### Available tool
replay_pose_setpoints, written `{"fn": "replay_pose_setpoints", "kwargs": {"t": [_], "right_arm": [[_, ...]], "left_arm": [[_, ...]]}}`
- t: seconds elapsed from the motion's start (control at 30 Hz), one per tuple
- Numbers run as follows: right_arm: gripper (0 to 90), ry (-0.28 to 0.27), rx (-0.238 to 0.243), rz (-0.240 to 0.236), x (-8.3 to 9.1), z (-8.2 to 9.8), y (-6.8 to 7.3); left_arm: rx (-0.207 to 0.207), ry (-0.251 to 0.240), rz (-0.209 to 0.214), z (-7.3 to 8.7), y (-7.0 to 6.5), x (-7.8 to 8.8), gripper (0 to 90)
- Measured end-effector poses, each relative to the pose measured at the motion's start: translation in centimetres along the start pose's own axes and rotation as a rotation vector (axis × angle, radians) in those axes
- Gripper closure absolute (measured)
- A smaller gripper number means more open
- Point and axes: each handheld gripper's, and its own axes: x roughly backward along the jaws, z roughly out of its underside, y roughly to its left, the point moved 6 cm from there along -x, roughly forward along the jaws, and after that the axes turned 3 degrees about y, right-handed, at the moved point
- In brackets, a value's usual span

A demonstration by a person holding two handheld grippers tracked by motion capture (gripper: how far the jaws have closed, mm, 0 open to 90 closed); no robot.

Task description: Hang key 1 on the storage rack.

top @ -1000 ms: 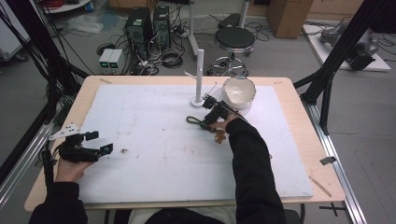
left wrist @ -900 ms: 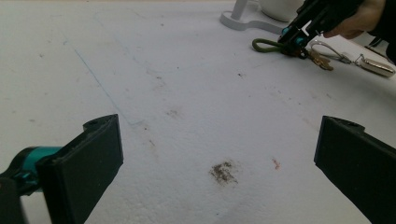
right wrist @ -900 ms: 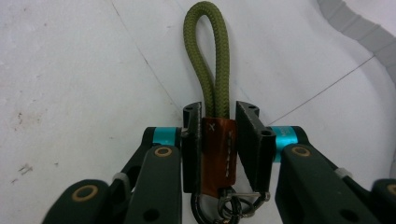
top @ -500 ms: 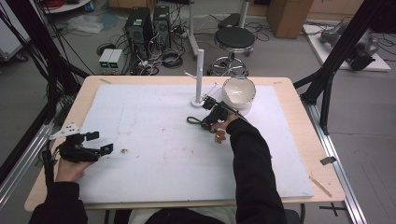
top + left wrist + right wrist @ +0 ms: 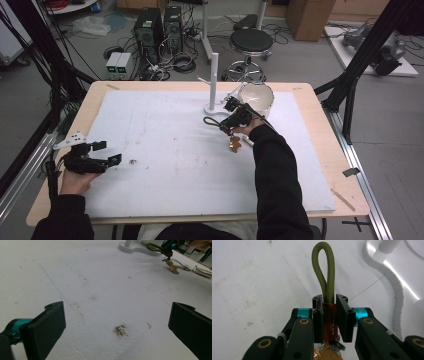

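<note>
Right gripper [image 5: 329, 316] clamped on keychain [image 5: 325, 277]; hanging keys below could swing, snagging white stand [image 5: 214, 80] ahead.

A lab: computer towers [image 5: 159, 27], tangled cables [image 5: 175, 62] and a stool [image 5: 252, 42] sit on the floor beyond the counter [image 5: 320, 130], between black rig frames [image 5: 367, 52].

Floor [image 5: 60, 55]: grey, and cables sprawl across it ahead of you.
Stool [image 5: 252, 41]: black, round, beyond your table [image 5: 320, 145].
Computers [image 5: 159, 27]: two dark towers, far left.
Frame [image 5: 372, 47]: black struts flank you.
</note>
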Motion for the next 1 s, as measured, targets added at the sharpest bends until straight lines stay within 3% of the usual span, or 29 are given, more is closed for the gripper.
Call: {"fn": "replay_pose_setpoints", "kwargs": {"t": [0.33, 0.57, 0.63, 1.0], "right_arm": [[77.4, -0.118, -0.019, -0.034, 3.3, -0.4, 0.4], [77.4, -0.151, -0.027, -0.015, 5.7, -0.3, 0.5], [77.3, -0.173, -0.009, -0.015, 6.9, -0.8, 0.8], [77.3, -0.189, 0.025, -0.008, 8.5, -2.5, 1.3]], "left_arm": [[-0.013, 0.008, 0.001, 0.1, 0.0, -0.4, 1.7], [-0.009, 0.009, 0.003, 0.1, 0.0, -0.4, 1.7], [0.004, 0.02, 0.009, 0.2, 0.1, -0.5, 1.7], [0.001, 0.018, 0.003, 0.1, 0.1, -0.4, 1.7]]}}
